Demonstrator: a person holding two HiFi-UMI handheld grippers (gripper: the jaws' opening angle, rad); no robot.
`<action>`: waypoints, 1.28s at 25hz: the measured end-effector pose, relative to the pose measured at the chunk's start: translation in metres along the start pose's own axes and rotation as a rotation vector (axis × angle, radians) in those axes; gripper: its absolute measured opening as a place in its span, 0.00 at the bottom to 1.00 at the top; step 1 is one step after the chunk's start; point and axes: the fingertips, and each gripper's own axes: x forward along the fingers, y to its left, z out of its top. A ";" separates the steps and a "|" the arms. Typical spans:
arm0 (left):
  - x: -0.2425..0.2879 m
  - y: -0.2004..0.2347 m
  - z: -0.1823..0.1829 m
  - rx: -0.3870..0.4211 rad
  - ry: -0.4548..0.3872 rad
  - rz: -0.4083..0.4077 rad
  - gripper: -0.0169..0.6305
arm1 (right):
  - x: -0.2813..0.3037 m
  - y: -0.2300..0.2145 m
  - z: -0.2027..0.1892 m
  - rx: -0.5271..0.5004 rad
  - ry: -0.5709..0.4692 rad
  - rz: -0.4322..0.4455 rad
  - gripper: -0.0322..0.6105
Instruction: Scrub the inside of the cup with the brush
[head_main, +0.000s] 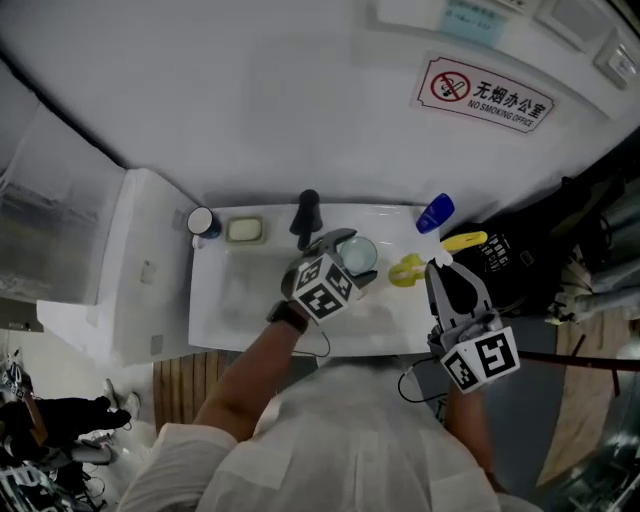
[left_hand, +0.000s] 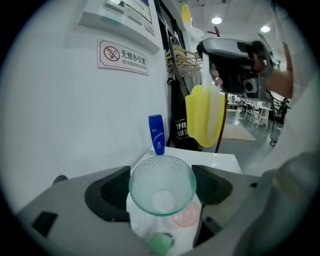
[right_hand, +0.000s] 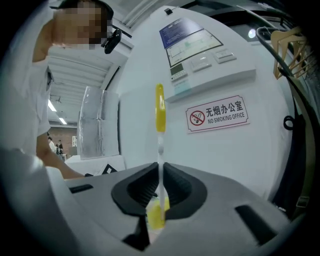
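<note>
A clear greenish glass cup (left_hand: 162, 185) sits between the jaws of my left gripper (left_hand: 162, 192), which is shut on it, mouth towards the camera. In the head view the left gripper (head_main: 345, 262) holds the cup (head_main: 360, 254) over the white sink (head_main: 230, 300). My right gripper (head_main: 440, 268) is shut on a yellow and white brush (head_main: 406, 270), just right of the cup and apart from it. The thin brush handle (right_hand: 159, 107) stands upright between the right gripper's (right_hand: 160, 187) jaws. The brush (left_hand: 204, 120) hangs above and beyond the cup, outside it.
A black faucet (head_main: 308, 215) stands at the back of the sink. A soap bar (head_main: 245, 230) and a small jar (head_main: 203, 222) sit at the back left. A blue bottle (head_main: 435, 212) stands on the back right ledge. A no-smoking sign (head_main: 485, 95) hangs on the white wall.
</note>
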 end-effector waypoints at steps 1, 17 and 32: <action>0.007 0.002 0.003 -0.001 0.000 0.000 0.60 | -0.002 -0.006 0.000 0.002 0.002 -0.006 0.10; 0.124 0.042 0.025 -0.086 0.004 0.023 0.60 | -0.016 -0.087 -0.012 0.028 0.056 -0.076 0.10; 0.155 0.058 0.032 -0.110 -0.040 0.037 0.60 | -0.015 -0.109 -0.018 0.034 0.092 -0.078 0.10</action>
